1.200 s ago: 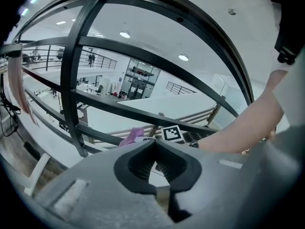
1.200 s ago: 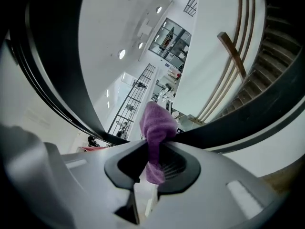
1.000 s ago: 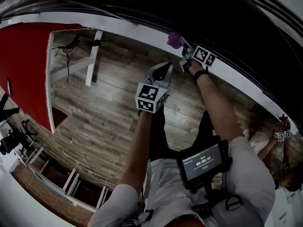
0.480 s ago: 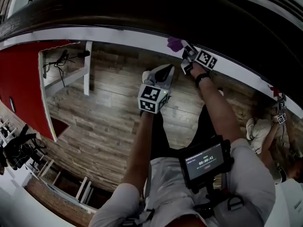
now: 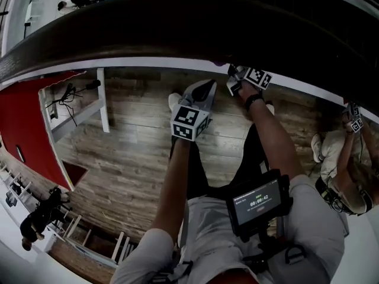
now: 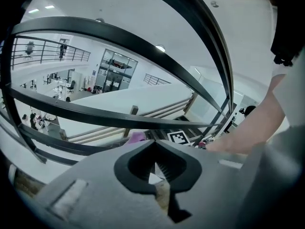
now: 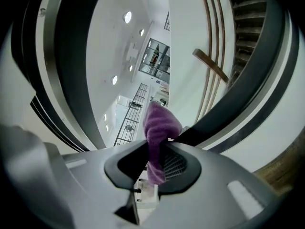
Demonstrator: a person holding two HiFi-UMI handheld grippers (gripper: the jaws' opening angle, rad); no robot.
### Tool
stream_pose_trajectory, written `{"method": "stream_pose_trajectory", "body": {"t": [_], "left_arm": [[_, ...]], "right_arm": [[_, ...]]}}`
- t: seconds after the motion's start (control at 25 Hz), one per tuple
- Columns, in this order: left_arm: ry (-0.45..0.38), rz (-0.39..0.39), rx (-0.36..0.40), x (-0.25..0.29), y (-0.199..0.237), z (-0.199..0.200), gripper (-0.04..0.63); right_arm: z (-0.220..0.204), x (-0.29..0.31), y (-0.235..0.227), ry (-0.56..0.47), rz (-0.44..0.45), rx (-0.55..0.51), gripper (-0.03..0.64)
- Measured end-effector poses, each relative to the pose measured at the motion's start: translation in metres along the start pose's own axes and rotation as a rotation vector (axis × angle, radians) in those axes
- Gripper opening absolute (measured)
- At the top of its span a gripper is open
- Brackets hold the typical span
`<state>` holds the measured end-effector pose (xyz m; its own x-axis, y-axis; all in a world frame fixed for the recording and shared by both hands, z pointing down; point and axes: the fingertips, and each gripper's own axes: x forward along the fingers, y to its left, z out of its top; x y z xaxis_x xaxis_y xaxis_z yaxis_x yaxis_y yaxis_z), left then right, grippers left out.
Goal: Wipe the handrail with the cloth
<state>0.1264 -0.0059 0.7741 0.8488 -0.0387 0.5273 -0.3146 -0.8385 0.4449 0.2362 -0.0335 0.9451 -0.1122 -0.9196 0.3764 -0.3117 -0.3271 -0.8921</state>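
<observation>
Holding a purple cloth [image 7: 157,128] tight between its jaws, the right gripper [image 5: 233,76] is up at the dark handrail [image 5: 177,28]. The cloth sticks up past the jaw tips, right by the rail's lower edge. I cannot tell if it touches the rail. The left gripper [image 5: 208,87] is closed with nothing in it. It hangs just beside the right one, a bit lower, pointing up at the rail. A wooden floor [image 5: 136,141] lies below.
</observation>
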Motion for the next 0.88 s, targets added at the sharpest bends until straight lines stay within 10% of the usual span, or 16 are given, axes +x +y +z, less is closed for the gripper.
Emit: {"method": "stream_pose_trajectory", "body": {"t": [0.88], "left_arm": [[0.086, -0.17, 0.198, 0.108, -0.145, -0.018, 0.0]], "right_arm": [[0.118, -0.179, -0.118, -0.296, -0.085, 0.082, 0.061]]}}
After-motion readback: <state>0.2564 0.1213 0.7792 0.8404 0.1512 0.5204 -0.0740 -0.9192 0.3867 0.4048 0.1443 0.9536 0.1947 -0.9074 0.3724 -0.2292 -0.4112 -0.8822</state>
